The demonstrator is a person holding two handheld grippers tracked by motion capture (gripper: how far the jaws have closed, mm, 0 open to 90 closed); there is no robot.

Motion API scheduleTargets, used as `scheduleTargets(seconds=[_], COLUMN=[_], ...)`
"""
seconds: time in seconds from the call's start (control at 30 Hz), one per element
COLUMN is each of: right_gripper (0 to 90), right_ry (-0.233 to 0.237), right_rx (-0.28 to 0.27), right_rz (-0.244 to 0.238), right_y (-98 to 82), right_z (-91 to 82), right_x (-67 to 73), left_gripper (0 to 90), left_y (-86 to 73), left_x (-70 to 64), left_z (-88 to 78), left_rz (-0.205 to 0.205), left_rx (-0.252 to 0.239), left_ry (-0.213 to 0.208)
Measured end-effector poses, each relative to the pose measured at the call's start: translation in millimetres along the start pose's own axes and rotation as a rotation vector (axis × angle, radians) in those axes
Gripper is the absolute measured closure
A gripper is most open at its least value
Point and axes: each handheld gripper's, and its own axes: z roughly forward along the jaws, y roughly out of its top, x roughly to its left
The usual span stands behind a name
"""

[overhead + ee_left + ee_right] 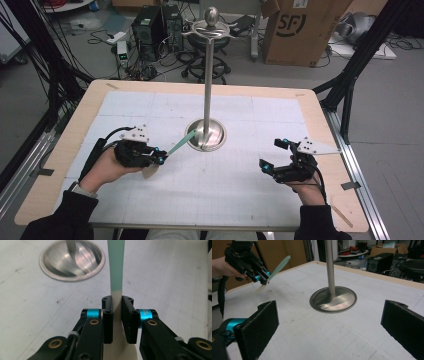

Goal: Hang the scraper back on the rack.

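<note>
While the left gripper clamps a spoon, the right gripper gapes.

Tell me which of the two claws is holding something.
The left claw: its jaws pinch a spoon with a green handle. The right claw stands wide open with nothing between its jaws.

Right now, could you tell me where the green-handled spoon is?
The left gripper grips the spoon left of centre, with its green handle pointing toward the metal stand's base.
</note>
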Motion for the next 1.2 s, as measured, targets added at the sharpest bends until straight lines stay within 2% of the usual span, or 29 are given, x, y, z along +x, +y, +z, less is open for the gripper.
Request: scheduleTargets(seconds=[0.13,0.27,0.53,0.93,1.2], right_gripper=[0.5,0.5,0.5,0.5,0.5], right_ry=[-0.001,0.002,0.001,0.003,0.004], right_rx=[-0.001,0.001,-0.001,-0.004,-0.009], right_rz=[0.002,-0.001,0.003,0.001,0.002], right_y=[0.1,0.0,0.0,0.2,0.4], right_z=[-0.1,0.7,-0.1,-0.8,-1.6], right_x=[0.1,0.5,0.0,-0.2,-0.7], left_gripper=[80.4,80.3,80.4,80.4,80.4], left_y=[7.3,17.2,40.1,82.3,97.7], left_x=[2.1,2.7,4.2,4.5,15.6], left_z=[-7.9,-13.0,-24.7,-47.7,-62.9], left_rz=[-0.010,-0.006,0.008,0.048,0.033], left_rx=[-0.065,-0.104,-0.146,-0.228,-0.275], left_ry=[0.008,0.013,0.046,0.052,0.078])
